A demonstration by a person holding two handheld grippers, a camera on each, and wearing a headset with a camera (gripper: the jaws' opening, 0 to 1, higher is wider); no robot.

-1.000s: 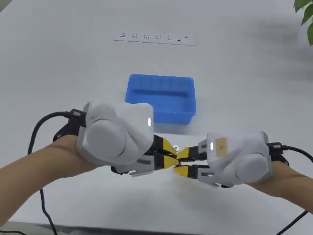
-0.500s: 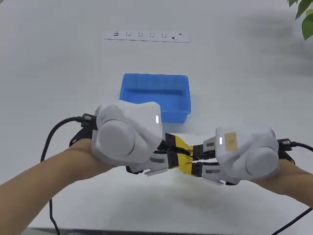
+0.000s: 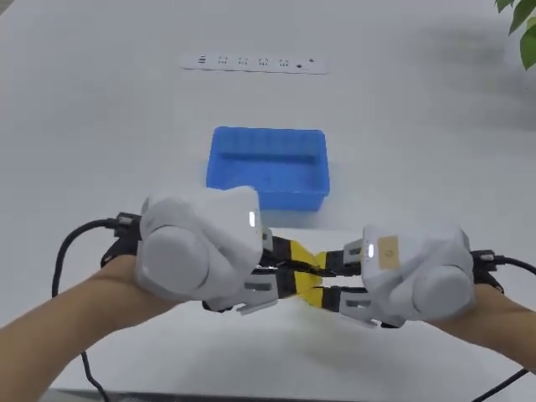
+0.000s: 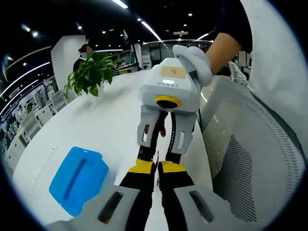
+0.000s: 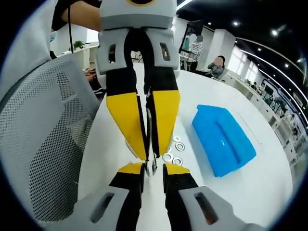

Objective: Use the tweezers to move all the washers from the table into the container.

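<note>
1. White tabletop [image 3: 100, 126]: the left gripper's [image 5: 150, 154] jaws, nearly closed, pinch the tweezers [image 5: 148, 125].
2. Opposite, the right gripper's [image 5: 154, 170] jaws sit narrow about their tip; whether they grip, I cannot tell.
3. Loose washers [image 5: 173, 151] lie beside, the container [image 5: 224, 139] beyond. It looks like the tweezers need settling first, then lifting a washer.

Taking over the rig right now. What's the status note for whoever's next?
Left gripper: shut on the thin metal tweezers.
Right gripper: jaws flank the tweezers' tip; grip unclear.
Small metal washers: at least four on the white table, by the grippers.
Blue plastic container: no washers seen inside.
Done: none in the container yet. Left: all washers.
</note>
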